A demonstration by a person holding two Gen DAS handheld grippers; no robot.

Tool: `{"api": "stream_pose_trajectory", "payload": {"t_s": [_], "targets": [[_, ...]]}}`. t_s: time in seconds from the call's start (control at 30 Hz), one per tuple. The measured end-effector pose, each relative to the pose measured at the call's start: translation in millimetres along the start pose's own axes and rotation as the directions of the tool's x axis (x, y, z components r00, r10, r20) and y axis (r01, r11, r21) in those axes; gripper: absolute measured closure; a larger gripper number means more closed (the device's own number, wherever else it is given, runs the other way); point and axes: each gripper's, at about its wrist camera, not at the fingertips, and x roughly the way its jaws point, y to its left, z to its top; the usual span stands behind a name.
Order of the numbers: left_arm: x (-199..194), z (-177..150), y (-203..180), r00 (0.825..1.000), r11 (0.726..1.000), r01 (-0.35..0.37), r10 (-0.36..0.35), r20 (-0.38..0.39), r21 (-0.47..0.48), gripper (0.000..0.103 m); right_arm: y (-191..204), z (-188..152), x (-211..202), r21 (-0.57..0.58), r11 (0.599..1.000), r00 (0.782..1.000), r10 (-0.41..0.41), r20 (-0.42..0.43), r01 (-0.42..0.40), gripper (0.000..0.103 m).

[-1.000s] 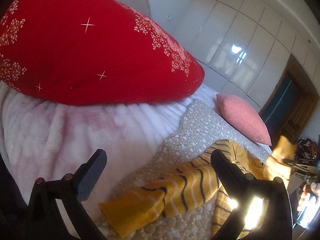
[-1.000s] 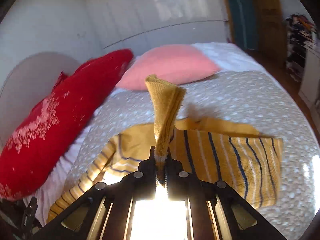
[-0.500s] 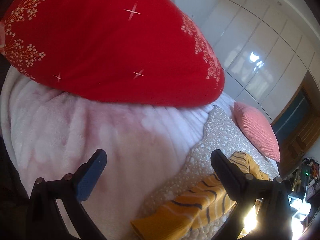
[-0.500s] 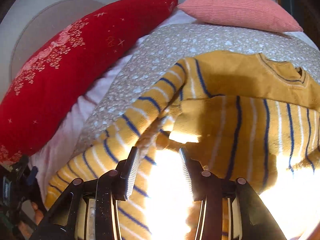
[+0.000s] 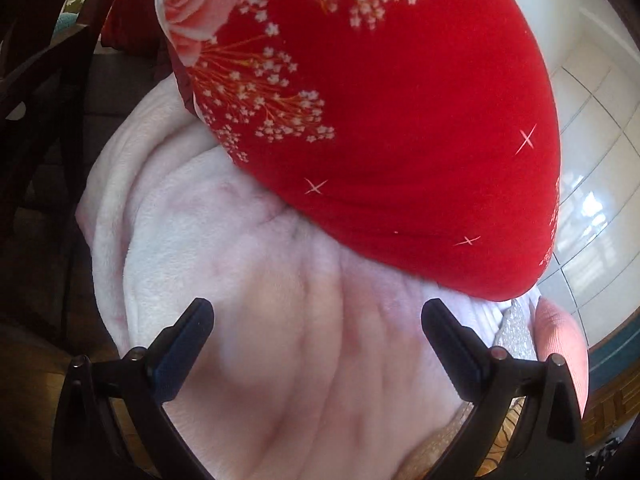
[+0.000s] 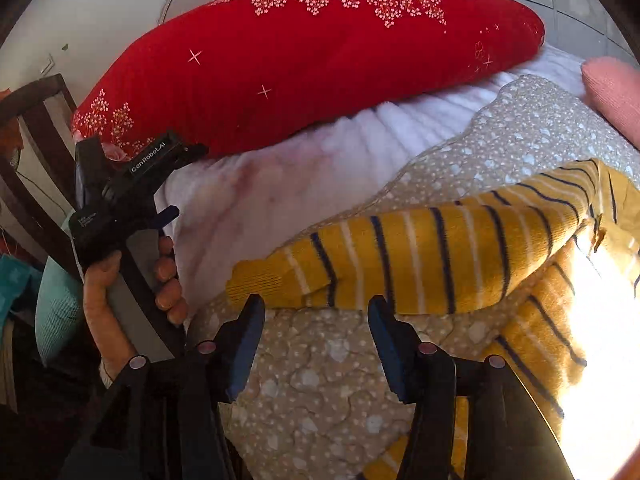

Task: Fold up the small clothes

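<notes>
A yellow striped sweater (image 6: 460,256) lies on the bed, and both grippers are wide open with nothing in them.

One long sleeve stretches sideways across the dotted quilt (image 6: 320,380), its cuff pointing left toward the white blanket (image 6: 248,196) and the rest going off to the right into bright sun. The right gripper (image 6: 316,320) hangs just in front of the sleeve near the cuff. The left gripper (image 5: 316,320) is over the white blanket, facing the big red pillow (image 5: 400,120). A pink pillow (image 6: 612,92) sits far right.

Sweater (image 6: 420,264) body washed out by glare, cut off right.
</notes>
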Motion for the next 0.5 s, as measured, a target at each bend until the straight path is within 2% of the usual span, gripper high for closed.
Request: {"api": "stream_pose_trajectory", "payload": {"t_s": [0.07,0.13,0.2,0.27,0.37,0.4,0.47,0.5], "targets": [[0.5,1.2,0.2,1.000,1.000,0.000,0.000,-0.003,0.007,0.000,15.5,-3.0,5.3,-0.048,0.999,1.000,-0.007,0.010,0.008,0.045],[1.2,3.3,1.5,1.000,1.000,0.002,-0.002,-0.001,-0.002,0.000,38.4,-7.2,10.8,-0.152,0.988,1.000,-0.017,0.007,0.018,0.044],[2.3,3.4,3.2,1.000,1.000,-0.001,0.001,-0.009,-0.010,0.000,57.6,-11.0,18.7,-0.241,0.970,1.000,-0.025,-0.002,0.024,0.036],[4.6,3.1,3.6,1.000,1.000,-0.005,0.005,-0.022,-0.010,0.000,70.0,-11.9,30.1,-0.296,0.953,0.998,-0.067,0.009,0.067,0.033],[5.5,0.9,4.8,0.999,1.000,-0.011,0.011,-0.031,-0.003,0.000,67.2,-9.8,47.5,-0.308,0.937,0.987,-0.159,0.033,0.162,0.035],[6.6,-0.2,3.9,0.999,1.000,-0.014,0.014,-0.031,-0.001,0.000,63.3,-7.5,53.0,-0.299,0.938,0.983,-0.180,0.019,0.177,0.061],[6.0,-0.9,2.1,0.999,1.000,-0.020,0.020,-0.032,0.007,0.000,49.2,-0.9,53.9,-0.245,0.959,0.988,-0.152,-0.025,0.142,0.101],[5.8,-1.4,1.5,0.999,1.000,-0.019,0.019,-0.033,0.011,0.000,41.9,2.0,45.5,-0.216,0.965,0.988,-0.155,-0.006,0.151,0.101]]}}
